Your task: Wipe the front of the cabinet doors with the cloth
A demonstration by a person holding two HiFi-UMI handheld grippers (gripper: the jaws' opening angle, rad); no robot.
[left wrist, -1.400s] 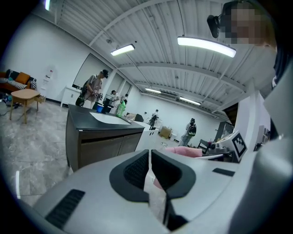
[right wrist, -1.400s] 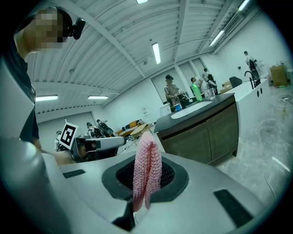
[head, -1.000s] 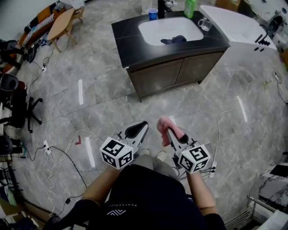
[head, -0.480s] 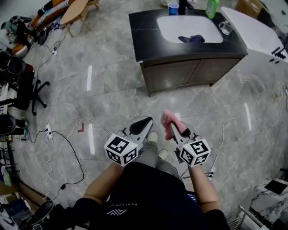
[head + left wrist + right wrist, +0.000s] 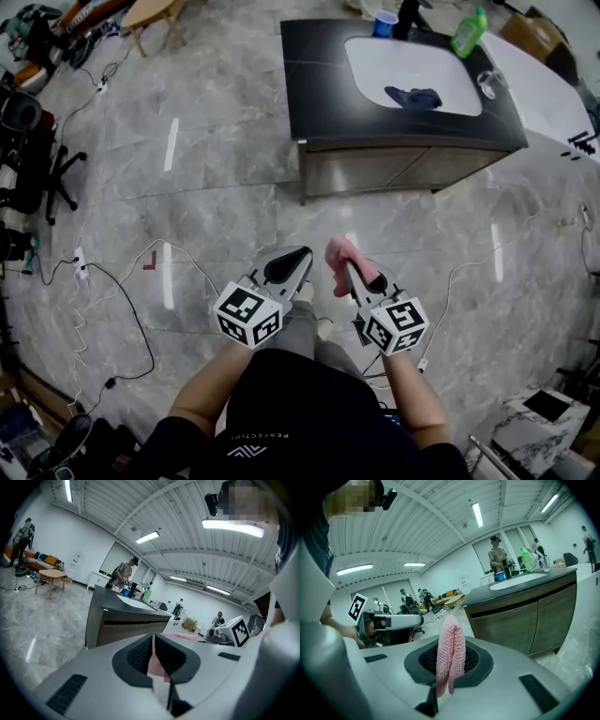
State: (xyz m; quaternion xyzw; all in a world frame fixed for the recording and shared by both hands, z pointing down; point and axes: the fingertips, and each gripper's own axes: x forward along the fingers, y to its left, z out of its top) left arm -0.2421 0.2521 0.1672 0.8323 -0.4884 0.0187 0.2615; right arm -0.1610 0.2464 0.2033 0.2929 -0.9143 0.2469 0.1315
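A dark-topped cabinet with a white sink stands ahead on the grey floor, and its two brown doors face me, about two strides away. Both doors also show in the left gripper view and in the right gripper view. My right gripper is shut on a folded pink knitted cloth, which sticks up between its fingertips. My left gripper hangs beside it at waist height, jaws together with nothing in them.
A dark blue rag lies in the sink; a green bottle, a blue cup and a glass mug stand round it. Cables trail across the floor at left near an office chair. People stand beyond the cabinet.
The cabinet has shifted rightward and slightly lower in the head view as the person moves. Both grippers keep the same pose, the cloth still in the right one.
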